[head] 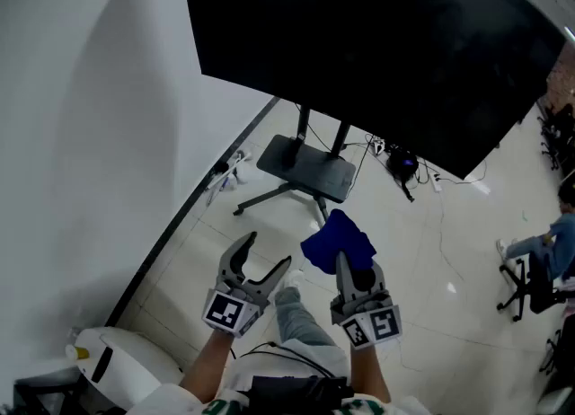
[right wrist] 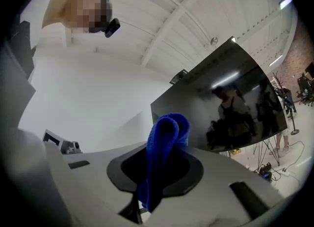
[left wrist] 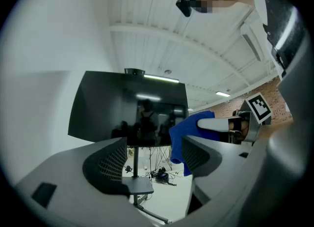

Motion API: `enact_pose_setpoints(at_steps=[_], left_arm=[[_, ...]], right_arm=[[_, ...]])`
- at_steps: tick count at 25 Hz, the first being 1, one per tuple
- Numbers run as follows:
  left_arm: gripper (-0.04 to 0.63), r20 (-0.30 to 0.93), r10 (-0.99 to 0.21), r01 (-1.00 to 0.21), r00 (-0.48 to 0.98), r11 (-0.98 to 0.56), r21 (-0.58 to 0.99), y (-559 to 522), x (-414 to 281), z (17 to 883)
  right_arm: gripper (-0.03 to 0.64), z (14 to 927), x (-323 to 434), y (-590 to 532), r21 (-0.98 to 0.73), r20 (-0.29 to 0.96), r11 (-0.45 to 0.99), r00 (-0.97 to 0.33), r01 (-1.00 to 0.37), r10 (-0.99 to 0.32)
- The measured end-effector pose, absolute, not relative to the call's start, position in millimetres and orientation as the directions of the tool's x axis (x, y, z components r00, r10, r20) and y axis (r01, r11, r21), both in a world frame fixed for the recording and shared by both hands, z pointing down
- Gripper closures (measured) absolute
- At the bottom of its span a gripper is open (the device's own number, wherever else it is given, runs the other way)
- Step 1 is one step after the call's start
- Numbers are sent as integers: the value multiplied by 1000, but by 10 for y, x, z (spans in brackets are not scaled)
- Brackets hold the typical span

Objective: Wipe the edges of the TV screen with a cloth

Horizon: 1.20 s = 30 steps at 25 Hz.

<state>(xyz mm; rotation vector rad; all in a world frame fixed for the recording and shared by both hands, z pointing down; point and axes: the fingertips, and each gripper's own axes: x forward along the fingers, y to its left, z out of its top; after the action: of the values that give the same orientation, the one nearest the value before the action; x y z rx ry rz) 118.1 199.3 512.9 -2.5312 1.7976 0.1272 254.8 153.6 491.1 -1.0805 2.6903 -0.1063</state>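
Observation:
A large black TV screen [head: 377,45] stands on a wheeled floor stand [head: 305,171] ahead of me, close to the white wall. My right gripper [head: 352,265] is shut on a blue cloth [head: 339,241], which bunches out past its tips, well short of the screen. In the right gripper view the blue cloth [right wrist: 162,152] is pinched between the jaws, with the TV screen [right wrist: 230,103] beyond. My left gripper [head: 262,262] is open and empty, to the left of the right one. The left gripper view shows the TV screen [left wrist: 127,108] and the blue cloth [left wrist: 189,135] at the right.
Cables and a power strip [head: 409,171] lie on the pale floor behind the stand. A seated person [head: 544,247] on a chair is at the far right. A white bin [head: 117,355] sits by the wall at the lower left.

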Motion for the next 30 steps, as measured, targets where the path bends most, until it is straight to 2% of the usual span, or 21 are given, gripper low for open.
enact_pose_setpoints(at_steps=[8, 15, 21, 25, 30], left_arm=[[268, -120, -935, -942, 335, -337, -1, 187, 825, 4912], [273, -153, -911, -922, 384, -386, -18, -849, 811, 4475], [274, -138, -910, -920, 391, -384, -77, -1358, 481, 4629], [274, -126, -887, -896, 444, -438, -75, -1597, 371, 4622], [273, -111, -816, -823, 567, -568, -28, -1838, 448, 4463]], right_arm=[[552, 4700, 2254, -185, -139, -260, 722, -678, -678, -688], [551, 4498, 2144, -1233, -92, -285, 742, -697, -664, -658], [552, 4344, 1995, -1606, -64, -290, 726, -683, -685, -670], [552, 4172, 1934, -1749, -33, -291, 695, -659, -718, -694], [551, 3456, 1935, -2011, 149, -390, 581, -587, -800, -709]])
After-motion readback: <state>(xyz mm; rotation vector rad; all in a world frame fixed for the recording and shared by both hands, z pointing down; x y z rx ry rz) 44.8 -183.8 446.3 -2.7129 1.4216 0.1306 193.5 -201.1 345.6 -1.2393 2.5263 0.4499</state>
